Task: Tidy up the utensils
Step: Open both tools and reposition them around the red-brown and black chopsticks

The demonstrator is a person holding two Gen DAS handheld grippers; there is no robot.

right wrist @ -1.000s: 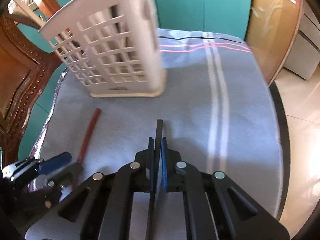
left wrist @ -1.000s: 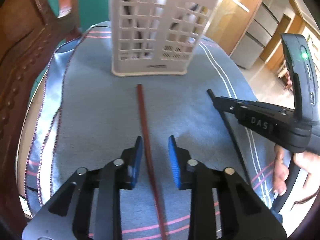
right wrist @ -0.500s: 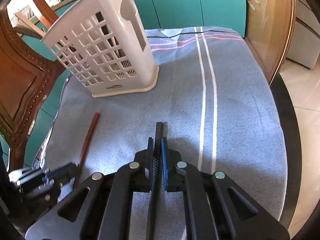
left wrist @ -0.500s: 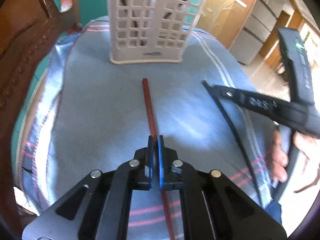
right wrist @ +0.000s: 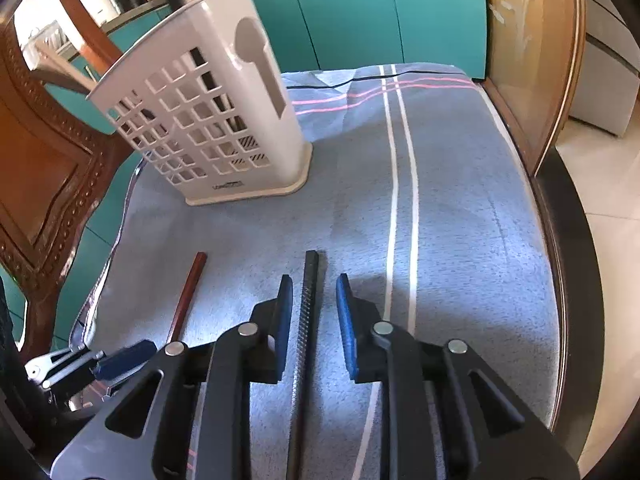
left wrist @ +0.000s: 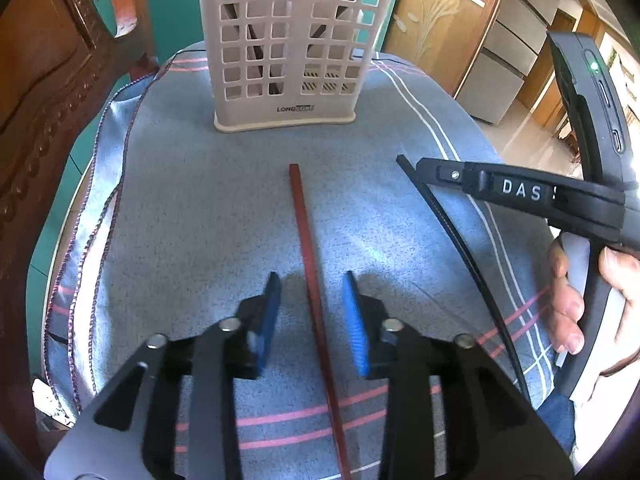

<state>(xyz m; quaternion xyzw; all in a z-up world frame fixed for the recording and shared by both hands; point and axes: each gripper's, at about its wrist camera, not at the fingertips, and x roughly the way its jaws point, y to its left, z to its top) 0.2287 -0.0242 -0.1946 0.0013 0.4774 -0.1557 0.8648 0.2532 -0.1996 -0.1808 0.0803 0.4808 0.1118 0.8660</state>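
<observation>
Two chopsticks are lying flat on a blue-grey striped cloth (left wrist: 208,208) covering the table.

Left wrist view: the left gripper (left wrist: 312,304) is sitting low centre, its jaws opening, blue pads (left wrist: 271,312) standing clear on either side of the long reddish-brown square chopstick (left wrist: 306,236). The stick is running between the pads without touching either, its far end pointing toward the upper middle of the frame. A beige perforated plastic utensil holder (left wrist: 292,48) is standing upright at top centre, well apart from the stick's tip; dark utensils are showing through its holes. At right, the right gripper (left wrist: 424,172) is reaching in, a person's hand (left wrist: 576,296) wrapping its handle. A thin black chopstick (left wrist: 452,236) is running diagonally beneath it.

Right wrist view: the right gripper (right wrist: 312,304) is filling the lower centre, jaws opening. The black chopstick (right wrist: 307,300) is lying between the pads, near the left one; whether it is touching is unclear. The reddish-brown chopstick (right wrist: 188,292) is lying at lower left, beside the left gripper (right wrist: 124,360). The utensil holder (right wrist: 208,120) is leaning in the upper left. A carved wooden chair back (right wrist: 44,168) is lining the left edge.
</observation>
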